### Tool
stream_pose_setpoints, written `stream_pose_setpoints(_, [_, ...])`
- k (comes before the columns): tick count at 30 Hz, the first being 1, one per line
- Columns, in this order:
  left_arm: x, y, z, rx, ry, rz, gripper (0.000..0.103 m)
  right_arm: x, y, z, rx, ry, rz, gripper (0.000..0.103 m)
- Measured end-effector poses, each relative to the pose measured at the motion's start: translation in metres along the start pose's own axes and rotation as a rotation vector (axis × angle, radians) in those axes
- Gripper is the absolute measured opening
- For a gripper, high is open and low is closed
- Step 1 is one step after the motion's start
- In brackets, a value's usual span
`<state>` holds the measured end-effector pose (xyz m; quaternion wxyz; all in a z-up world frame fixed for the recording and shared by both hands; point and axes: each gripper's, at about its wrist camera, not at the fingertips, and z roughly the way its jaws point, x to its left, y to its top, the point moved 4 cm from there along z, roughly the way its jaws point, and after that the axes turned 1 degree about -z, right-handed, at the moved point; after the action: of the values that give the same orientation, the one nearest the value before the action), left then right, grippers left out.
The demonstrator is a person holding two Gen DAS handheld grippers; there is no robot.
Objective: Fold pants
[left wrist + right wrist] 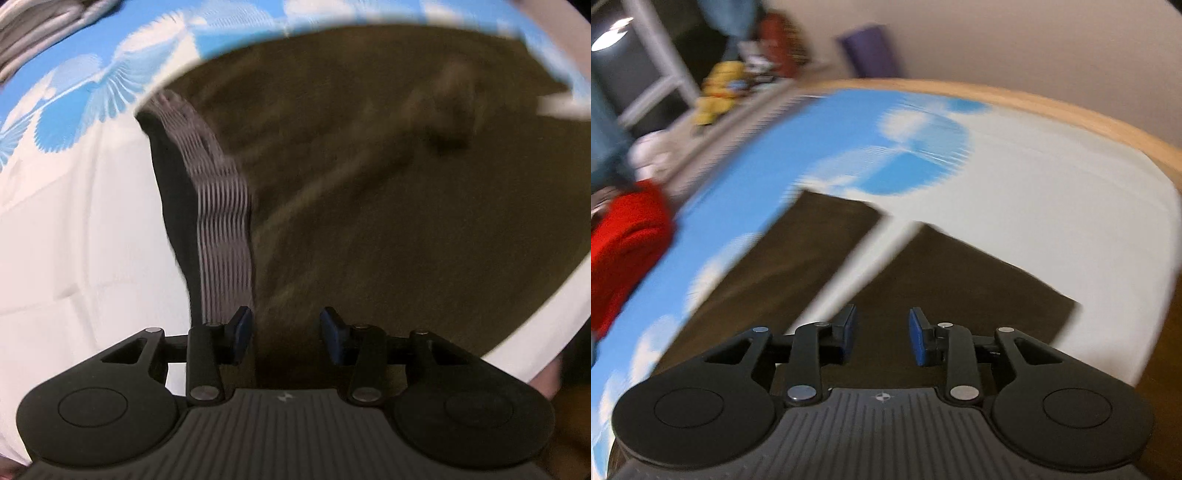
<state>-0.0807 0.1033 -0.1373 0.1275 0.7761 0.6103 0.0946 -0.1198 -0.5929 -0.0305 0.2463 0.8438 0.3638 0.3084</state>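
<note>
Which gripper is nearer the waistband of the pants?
Left. The left gripper hangs just beside the striped waistband; the right gripper is over the pant legs, no waistband in view.

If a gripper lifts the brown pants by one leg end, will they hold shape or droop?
Likely droop: the brown pants lie thin and flat on the bed sheet, both legs following its surface. The ribbed waistband curls up at its edge, so it is probably stretchy. Pushed, the cloth would probably bunch rather than slide whole.
</note>
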Motion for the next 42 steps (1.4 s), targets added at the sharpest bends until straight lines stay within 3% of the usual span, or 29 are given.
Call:
stream_pose_setpoints(4, [0.003, 0.02, -0.025, -0.139, -0.029, -0.071, 0.047, 0.054, -0.004, -0.018, -0.033, 0.106, -0.162, 0.033])
stream_pose_setpoints(11, [0.011, 0.047, -0.026, -0.196, -0.021, -0.154, 0.047, 0.131, -0.017, -0.029, -0.059, 0.218, -0.297, 0.033])
stream_pose_setpoints(12, [0.012, 0.049, -0.027, -0.203, -0.02, -0.169, 0.042, 0.14, -0.019, -0.027, -0.056, 0.225, -0.301, 0.033])
stream_pose_setpoints(16, [0.027, 0.07, -0.027, -0.227, -0.002, -0.238, 0.008, 0.17, -0.028, -0.016, -0.042, 0.248, -0.318, 0.033])
stream_pose_setpoints(18, [0.037, 0.08, -0.028, -0.238, 0.013, -0.284, 0.004, 0.185, -0.032, -0.013, -0.037, 0.27, -0.321, 0.026])
stream_pose_setpoints(20, [0.047, 0.086, -0.03, -0.246, 0.028, -0.327, 0.004, 0.199, -0.035, -0.012, -0.043, 0.285, -0.332, 0.008])
stream_pose_setpoints(21, [0.052, 0.09, -0.029, -0.25, 0.038, -0.346, 0.004, 0.206, -0.036, -0.01, -0.046, 0.291, -0.34, 0.007])
stream_pose_setpoints(29, [0.076, 0.129, -0.018, -0.305, 0.055, -0.45, 0.004, 0.245, -0.041, 0.004, -0.006, 0.377, -0.388, 0.008])
stream_pose_setpoints(38, [0.084, 0.183, 0.025, -0.339, 0.08, -0.435, 0.006, 0.263, -0.044, 0.013, 0.016, 0.394, -0.448, 0.008])
stream_pose_setpoints(41, [0.089, 0.192, 0.045, -0.312, 0.093, -0.429, 0.022, 0.261, -0.041, 0.018, 0.015, 0.383, -0.456, 0.008])
stream_pose_setpoints(42, [0.092, 0.194, 0.051, -0.307, 0.098, -0.434, 0.041, 0.258, -0.04, 0.02, 0.016, 0.376, -0.457, 0.008])
